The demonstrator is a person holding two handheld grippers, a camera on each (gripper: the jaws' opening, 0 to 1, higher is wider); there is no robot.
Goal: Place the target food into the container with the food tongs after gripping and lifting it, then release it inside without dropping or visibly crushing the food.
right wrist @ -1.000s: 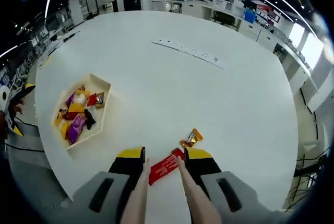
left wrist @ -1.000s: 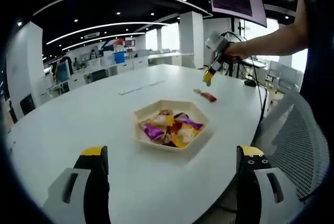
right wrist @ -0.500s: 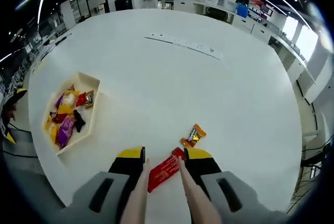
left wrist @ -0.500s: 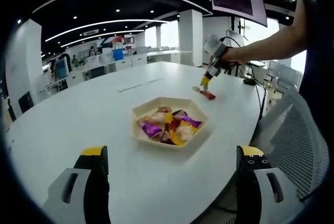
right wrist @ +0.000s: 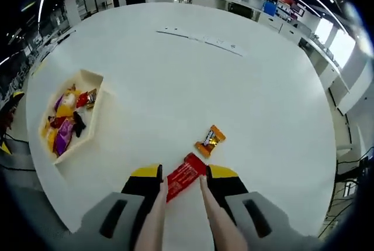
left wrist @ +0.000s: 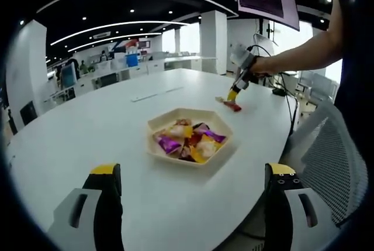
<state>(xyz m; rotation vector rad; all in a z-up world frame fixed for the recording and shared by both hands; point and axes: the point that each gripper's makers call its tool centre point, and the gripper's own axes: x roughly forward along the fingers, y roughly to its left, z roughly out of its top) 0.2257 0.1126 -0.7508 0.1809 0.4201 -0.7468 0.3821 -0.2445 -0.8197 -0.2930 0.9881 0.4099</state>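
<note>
Big round white table (left wrist: 87,140) takes up most of both views. On it sits the beige hexagonal tray (left wrist: 190,140), already holding a heap of wrapped snacks in purple, yellow, red and orange; in your right gripper view that same tray (right wrist: 89,78) lies far to the left, well apart from your tool.

Your left gripper (left wrist: 193,188) hangs over the near table edge with its jaws spread wide and nothing between them, the tray just ahead.

Your right gripper (right wrist: 182,176) has pale tongs (right wrist: 153,222) clamped in its jaws, the two tong arms running forward from the bottom of the view. The long red wrapped bar (right wrist: 184,176) lies on the table between the tong tips, which are at its sides; cannot tell if they already squeeze it. In the left gripper view you see that right gripper (left wrist: 241,75) across the table, your forearm behind it, tips down at the red bar (left wrist: 232,106).

A small orange-and-gold wrapped candy (right wrist: 210,139) lies just beyond the red bar, near it but apart.
</note>
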